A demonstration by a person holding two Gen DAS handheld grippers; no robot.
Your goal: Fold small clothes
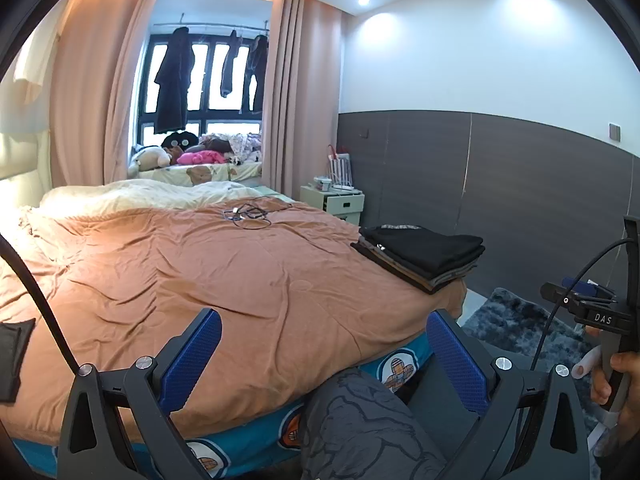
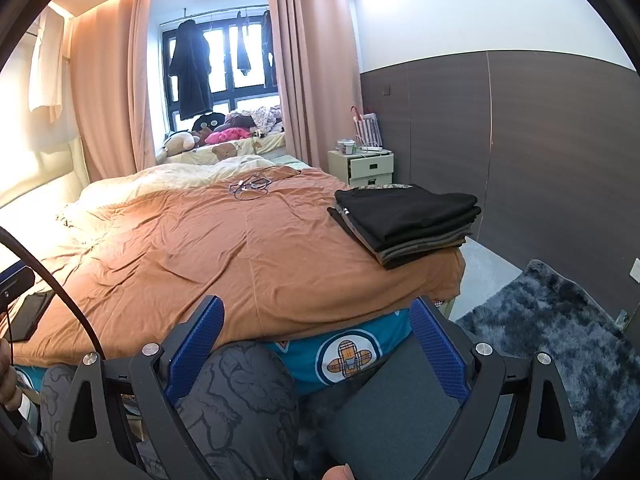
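A stack of folded dark clothes (image 1: 424,256) lies at the right edge of the bed with the orange cover (image 1: 208,276); it also shows in the right wrist view (image 2: 408,216). My left gripper (image 1: 324,360) is open and empty, held over the bed's near edge, well short of the stack. My right gripper (image 2: 316,344) is open and empty, held low in front of the bed edge above the person's patterned trouser leg (image 2: 232,400). The right gripper also shows from the side in the left wrist view (image 1: 600,316). A dark cloth (image 1: 12,356) lies at the bed's left edge.
Cables and small devices (image 1: 248,214) lie on the far middle of the bed. A small bedside cabinet (image 2: 370,166) stands by the dark wall panel. A shaggy grey rug (image 2: 560,340) covers the floor at right. Plush toys (image 1: 180,156) sit under the window.
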